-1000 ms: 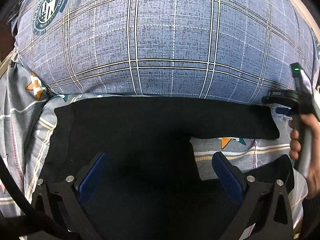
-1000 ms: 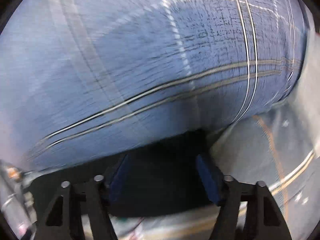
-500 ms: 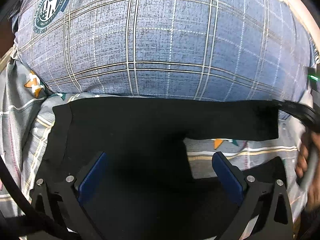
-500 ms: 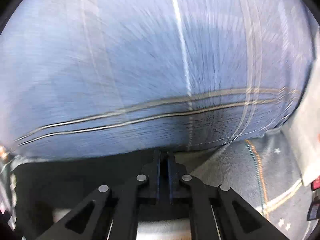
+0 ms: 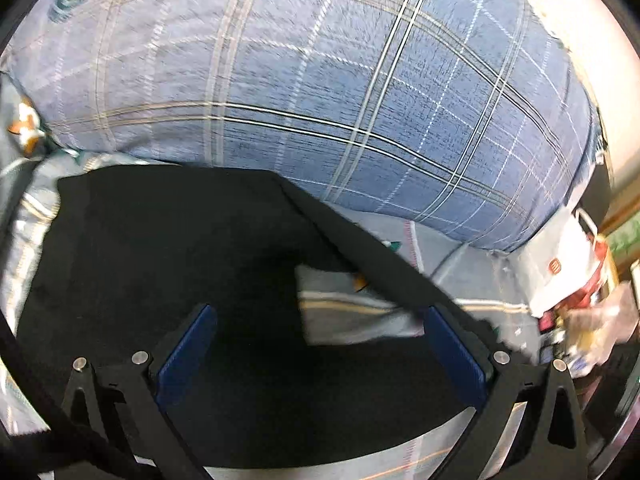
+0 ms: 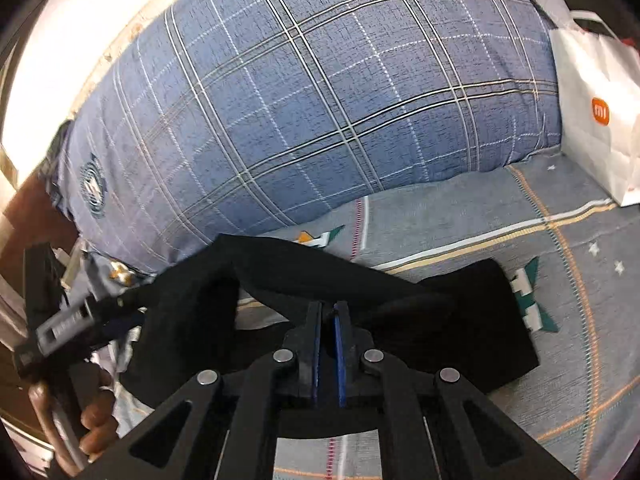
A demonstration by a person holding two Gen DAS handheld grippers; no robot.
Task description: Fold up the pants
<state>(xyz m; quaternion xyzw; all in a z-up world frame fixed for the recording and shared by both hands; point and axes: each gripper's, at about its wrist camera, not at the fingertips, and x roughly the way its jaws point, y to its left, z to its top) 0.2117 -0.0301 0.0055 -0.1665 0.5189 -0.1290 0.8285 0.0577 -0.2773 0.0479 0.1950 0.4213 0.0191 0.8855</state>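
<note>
Two tools at work over a bed point(image 6: 520, 248) with a grey printed sheet.

Left tool point(image 5: 320, 316): spread wide, blue pads far apart. Pinches nothing. Hangs just over the black pants point(image 5: 160, 260), pointing down at them. Seen from the other side too, at the left edge, with a hand point(image 6: 94, 420) wrapped around its handle.

Right tool point(image 6: 328, 308): pressed together, blue pads almost touching. Pinches a bit of the black pants point(image 6: 460, 320) between the tips. Holds that bit up off the sheet, so that one strip of black cloth runs tight and slanted from the far left part of the pants to the tips.

Most of the pants flat on the bed, in front of a big blue checked pillow point(image 6: 320, 100). Top edge of the pants right up against the pillow point(image 5: 320, 100) in the left view. One black part spread out on the sheet to the right of the pinching tool. A patch of grey sheet point(image 5: 352, 320) showing under the lifted strip.

White paper bag point(image 6: 592, 120) with an orange mark, standing on the bed just beside the right end of the pillow, well apart from the pants. Same bag point(image 5: 560, 264) blurry at the right edge of the left view.
</note>
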